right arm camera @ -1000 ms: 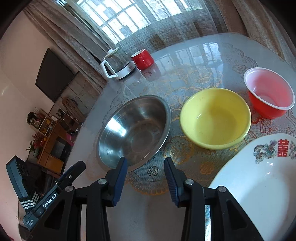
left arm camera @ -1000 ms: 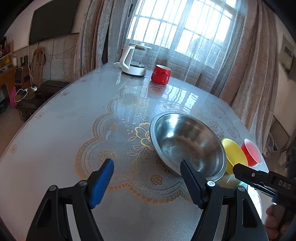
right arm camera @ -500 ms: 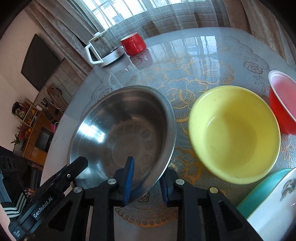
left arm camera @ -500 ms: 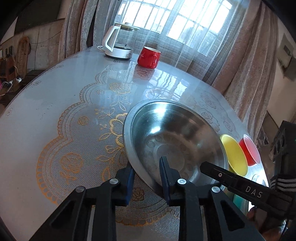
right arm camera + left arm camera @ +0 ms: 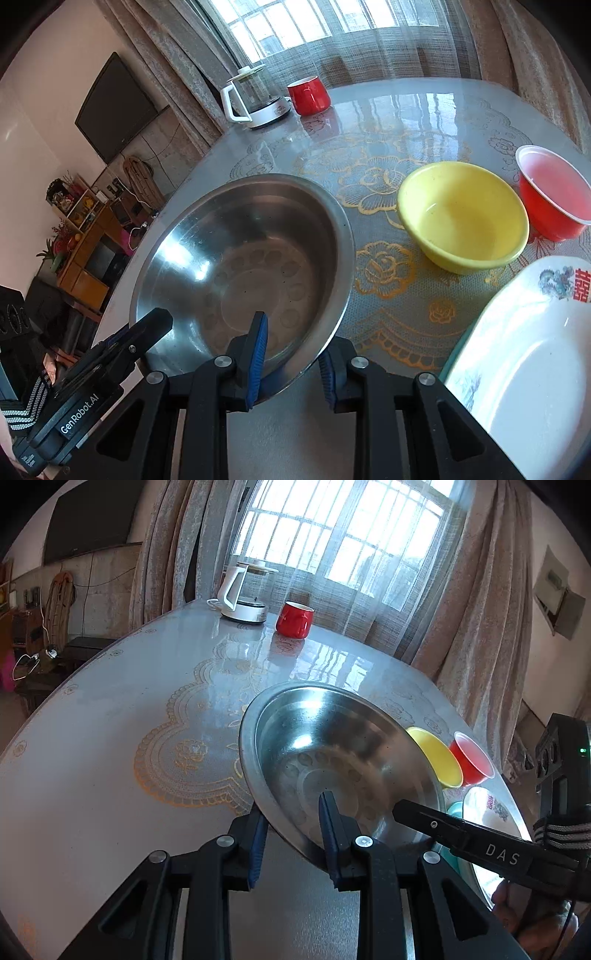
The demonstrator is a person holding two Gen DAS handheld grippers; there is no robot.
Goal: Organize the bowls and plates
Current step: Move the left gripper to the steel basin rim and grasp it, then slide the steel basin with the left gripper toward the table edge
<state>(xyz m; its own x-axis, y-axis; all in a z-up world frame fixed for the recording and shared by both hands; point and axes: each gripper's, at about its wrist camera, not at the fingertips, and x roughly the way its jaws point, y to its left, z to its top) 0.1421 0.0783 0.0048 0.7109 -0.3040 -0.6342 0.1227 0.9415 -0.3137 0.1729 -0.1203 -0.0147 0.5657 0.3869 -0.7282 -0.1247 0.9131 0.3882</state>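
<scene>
A large steel bowl (image 5: 332, 746) (image 5: 243, 258) is tilted, its near rim held by both grippers. My left gripper (image 5: 291, 819) is shut on the rim, one finger inside, one outside. My right gripper (image 5: 291, 347) is shut on the rim the same way. A yellow bowl (image 5: 461, 218) (image 5: 436, 757) and a red plastic bowl (image 5: 554, 199) (image 5: 471, 757) stand to the right. A white plate with a dragon print (image 5: 524, 358) (image 5: 487, 805) rests on a teal dish (image 5: 458, 350) at the near right.
The round glass-topped table (image 5: 110, 738) has a gold lace pattern. A white kettle (image 5: 243, 594) (image 5: 255, 99) and a red mug (image 5: 295, 618) (image 5: 308, 94) stand at the far edge by the curtained window. The room floor and furniture lie off the left edge.
Both grippers closed in on the steel bowl and shut on its near rim. The bowl has since lifted and tilted off the table.
</scene>
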